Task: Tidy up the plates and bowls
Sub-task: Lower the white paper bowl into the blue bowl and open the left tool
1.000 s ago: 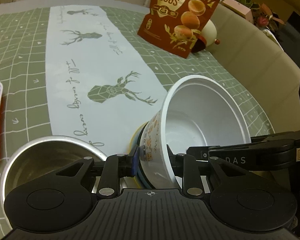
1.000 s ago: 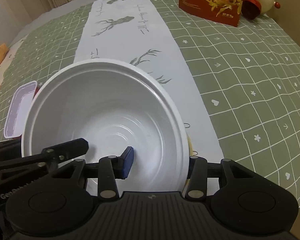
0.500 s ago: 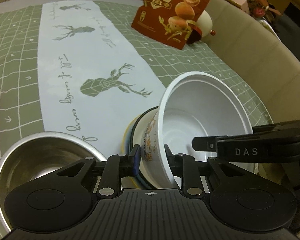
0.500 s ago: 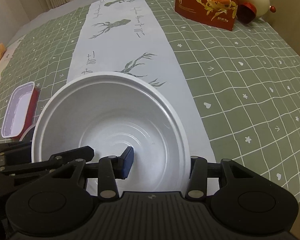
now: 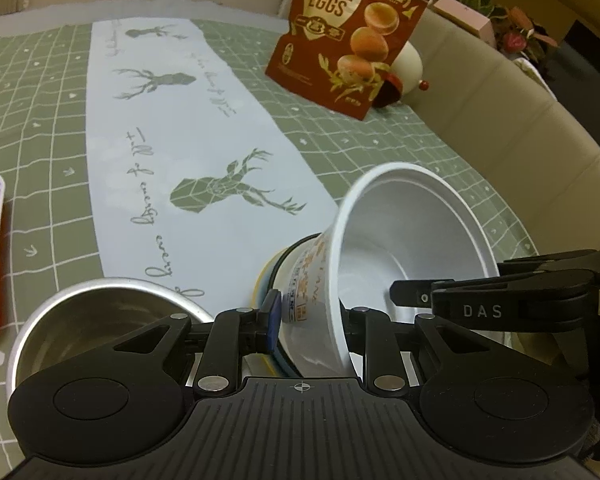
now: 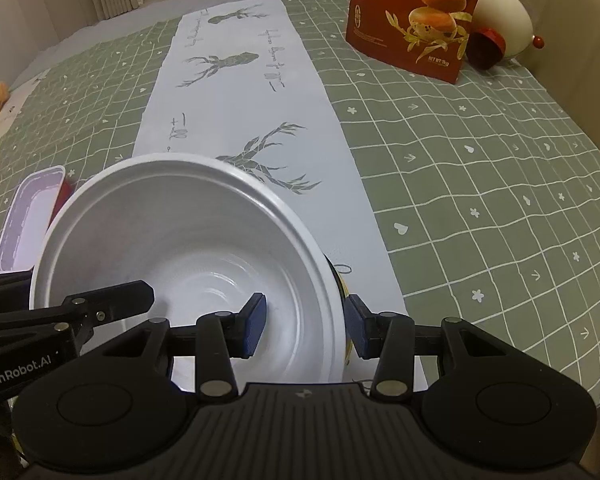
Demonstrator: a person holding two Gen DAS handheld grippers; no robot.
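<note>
1. Left gripper [image 5: 308,322] pinches the white bowl's [image 5: 404,256] printed wall.
2. Right gripper [image 6: 305,326] straddles its rim, pads not quite touching.
3. Bowl leans tilted in the stacked dishes [image 5: 272,276] on the counter [image 6: 480,184].
4. Risk: a one-sided grip could topple it.

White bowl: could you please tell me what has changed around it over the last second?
The white bowl has slipped left between the right tongs, baring their outer pad; they straddle its wall. The left tongs stay clamped on it. Steel bowl and quail-egg bag unmoved.
</note>
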